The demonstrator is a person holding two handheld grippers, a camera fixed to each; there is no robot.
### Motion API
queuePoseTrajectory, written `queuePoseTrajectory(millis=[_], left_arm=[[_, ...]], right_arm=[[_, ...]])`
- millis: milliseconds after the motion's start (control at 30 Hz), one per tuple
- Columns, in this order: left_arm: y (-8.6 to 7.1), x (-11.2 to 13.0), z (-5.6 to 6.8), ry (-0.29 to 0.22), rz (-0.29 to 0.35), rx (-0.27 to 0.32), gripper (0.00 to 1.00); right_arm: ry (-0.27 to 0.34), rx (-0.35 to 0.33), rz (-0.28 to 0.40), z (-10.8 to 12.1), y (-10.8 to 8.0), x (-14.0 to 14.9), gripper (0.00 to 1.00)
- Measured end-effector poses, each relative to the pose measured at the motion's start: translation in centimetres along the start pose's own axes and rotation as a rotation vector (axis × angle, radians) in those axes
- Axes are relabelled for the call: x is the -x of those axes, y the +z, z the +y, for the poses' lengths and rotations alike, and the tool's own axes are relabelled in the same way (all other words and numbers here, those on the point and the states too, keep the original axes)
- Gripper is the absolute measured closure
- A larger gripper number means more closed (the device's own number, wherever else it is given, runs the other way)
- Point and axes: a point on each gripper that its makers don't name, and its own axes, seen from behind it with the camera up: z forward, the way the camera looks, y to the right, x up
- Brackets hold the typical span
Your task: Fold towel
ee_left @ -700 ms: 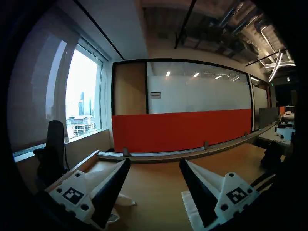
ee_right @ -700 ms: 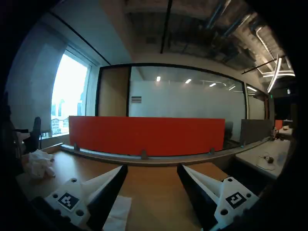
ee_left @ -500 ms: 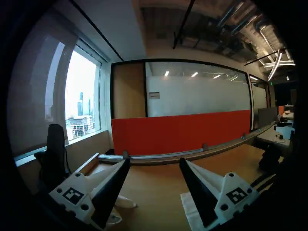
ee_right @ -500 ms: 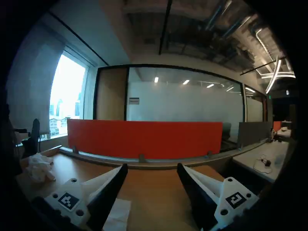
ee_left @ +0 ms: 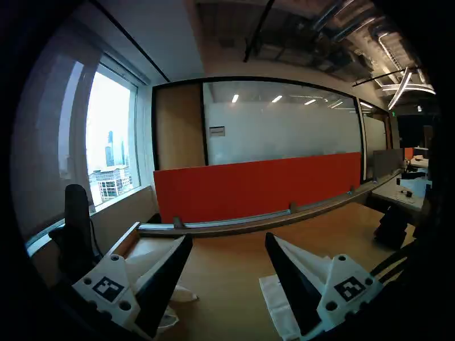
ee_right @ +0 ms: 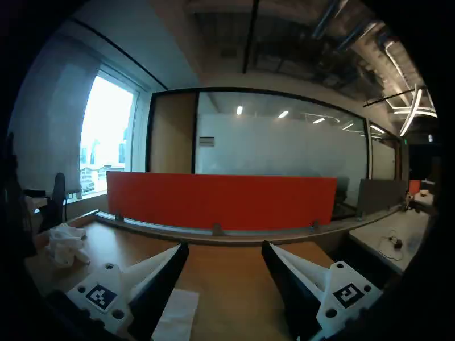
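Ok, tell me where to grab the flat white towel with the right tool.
Probably its far corner, from above: the flat white towel lies spread on the wooden desk, so only an edge or corner offers a pinch. In the right gripper view that corner shows low, beside the left finger of the open right tool.

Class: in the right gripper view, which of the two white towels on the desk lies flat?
The near towel, by the right gripper's tongs, lies flat; the far-left towel is bunched into a heap.
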Motion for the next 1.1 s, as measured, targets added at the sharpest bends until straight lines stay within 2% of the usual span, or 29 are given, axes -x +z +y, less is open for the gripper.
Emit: queuePoseTrajectory(millis=[233, 433, 767, 1100], left_arm=[[-0.1, 1.0, 1.9, 0.015, -0.058, 0.092, 0.05], [-0.3, 2.1, 3.4, 0.012, -0.105, 0.167, 0.05], [-0.5, 5.8, 5.2, 0.020, -0.185, 0.234, 0.05], [-1.0, 10.0, 6.7, 0.057, -0.257, 0.277, 0.05]], right_arm=[[-0.072, -0.127, -0.067, -2.5, -0.1, 1.2, 0.00], [-0.108, -0.224, -0.129, -4.1, -0.4, 2.8, 0.00], [-0.144, -0.327, -0.231, -5.7, -1.3, 6.9, 0.00], [-0.184, -0.390, -0.333, -6.5, -2.2, 11.7, 0.00]])
